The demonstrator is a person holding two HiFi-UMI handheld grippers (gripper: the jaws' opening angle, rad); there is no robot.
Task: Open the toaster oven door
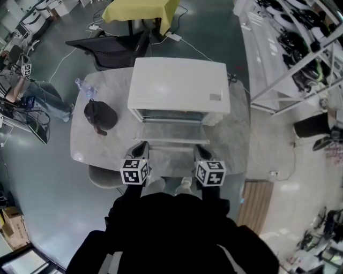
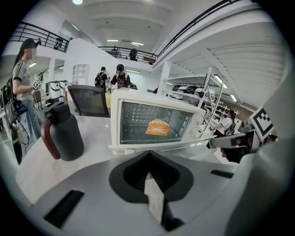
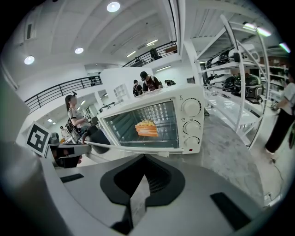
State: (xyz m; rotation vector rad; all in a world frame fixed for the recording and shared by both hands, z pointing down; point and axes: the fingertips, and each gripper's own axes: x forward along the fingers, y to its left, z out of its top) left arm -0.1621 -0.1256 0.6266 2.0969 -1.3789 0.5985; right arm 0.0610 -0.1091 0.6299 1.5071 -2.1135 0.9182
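A white toaster oven stands on a grey marble table. Its glass door is folded down flat toward me. Both grippers hover just off the door's front edge, the left gripper by its left corner and the right gripper by its right corner. Neither touches the door, and both are shut with nothing between the jaws. In the left gripper view the left gripper faces the open oven, which holds an orange-and-yellow sandwich on the rack. The right gripper sees the same sandwich and the control knobs.
A dark jug with a brown handle stands on the table left of the oven, with a plastic bottle behind it. A black chair and a yellow-covered table lie beyond. Metal shelving runs along the right. People stand in the background.
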